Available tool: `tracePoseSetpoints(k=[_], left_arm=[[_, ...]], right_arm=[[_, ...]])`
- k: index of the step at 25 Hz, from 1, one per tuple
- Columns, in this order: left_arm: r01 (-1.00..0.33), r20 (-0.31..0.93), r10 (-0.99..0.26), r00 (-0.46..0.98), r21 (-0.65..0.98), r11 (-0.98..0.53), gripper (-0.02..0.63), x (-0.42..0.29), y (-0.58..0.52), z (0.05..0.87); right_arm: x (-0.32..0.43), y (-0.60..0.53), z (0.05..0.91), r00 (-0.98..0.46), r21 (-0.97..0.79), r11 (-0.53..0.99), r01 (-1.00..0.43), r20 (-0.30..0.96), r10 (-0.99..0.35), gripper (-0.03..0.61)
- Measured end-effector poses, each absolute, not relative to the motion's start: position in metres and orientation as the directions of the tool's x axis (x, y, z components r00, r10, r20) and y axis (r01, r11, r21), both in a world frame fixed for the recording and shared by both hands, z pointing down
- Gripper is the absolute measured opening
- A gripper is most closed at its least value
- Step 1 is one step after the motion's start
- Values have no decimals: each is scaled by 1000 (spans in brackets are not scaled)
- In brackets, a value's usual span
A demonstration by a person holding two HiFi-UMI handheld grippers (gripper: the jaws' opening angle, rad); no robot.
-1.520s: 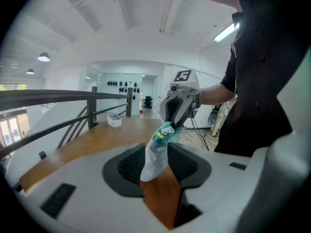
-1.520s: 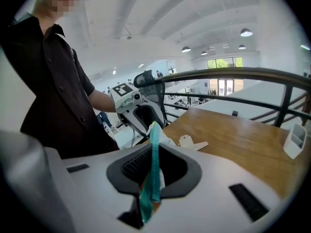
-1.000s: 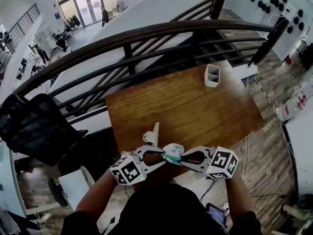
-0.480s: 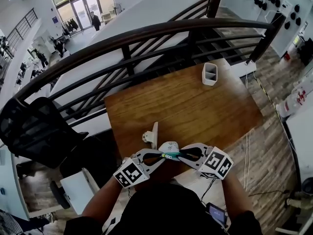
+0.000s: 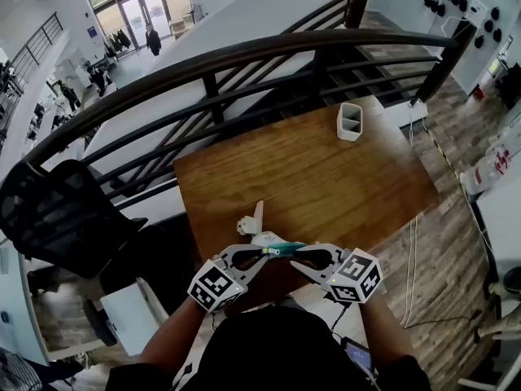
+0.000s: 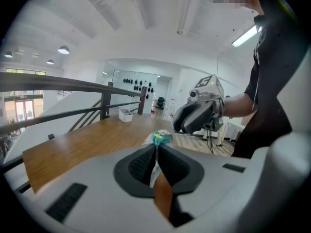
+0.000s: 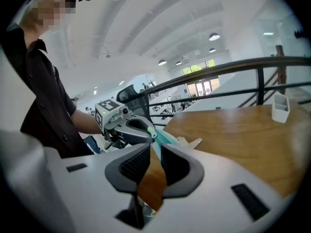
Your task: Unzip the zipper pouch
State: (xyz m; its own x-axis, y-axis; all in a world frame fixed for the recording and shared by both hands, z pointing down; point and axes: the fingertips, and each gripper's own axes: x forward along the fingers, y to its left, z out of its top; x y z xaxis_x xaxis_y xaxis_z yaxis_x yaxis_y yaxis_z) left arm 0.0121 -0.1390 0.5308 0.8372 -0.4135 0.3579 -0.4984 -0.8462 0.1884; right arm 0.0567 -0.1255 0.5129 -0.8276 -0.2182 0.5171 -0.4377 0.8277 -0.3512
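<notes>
A small white zipper pouch (image 5: 265, 240) with a teal zipper strip (image 5: 285, 247) hangs stretched between my two grippers over the table's near edge. My left gripper (image 5: 264, 252) comes in from the left and is shut on the pouch's end; the teal zipper end (image 6: 160, 138) pokes out just past its tips (image 6: 156, 147). From the right, my right gripper (image 5: 295, 251) has the teal edge (image 7: 156, 136) between its fingertips (image 7: 153, 147); its jaws are opening slightly while still touching it. Each gripper shows in the other's view: right (image 6: 197, 118), left (image 7: 131, 127).
On the wooden table (image 5: 326, 177) a white two-slot holder (image 5: 351, 121) stands at the far right corner. A small white bracket-like piece (image 5: 251, 221) lies just beyond the pouch. A black railing (image 5: 244, 59) runs behind the table, and a black chair (image 5: 57, 210) stands at the left.
My left gripper's jaws have closed onto the pouch's end. Both grippers have drawn slightly nearer and left, and the pouch now looks pulled flatter between them.
</notes>
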Motion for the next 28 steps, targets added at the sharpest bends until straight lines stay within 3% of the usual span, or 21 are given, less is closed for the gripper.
tracePoseSetpoints(k=[13, 28], left_arm=[[-460, 380, -381, 843, 143, -876, 25, 21, -129, 533], [-431, 399, -359, 844, 104, -896, 25, 27, -119, 534]], right_arm=[[35, -124, 517, -873, -509, 736, -446, 430, -231, 72], [32, -118, 514, -856, -483, 732, -481, 441, -271, 21]])
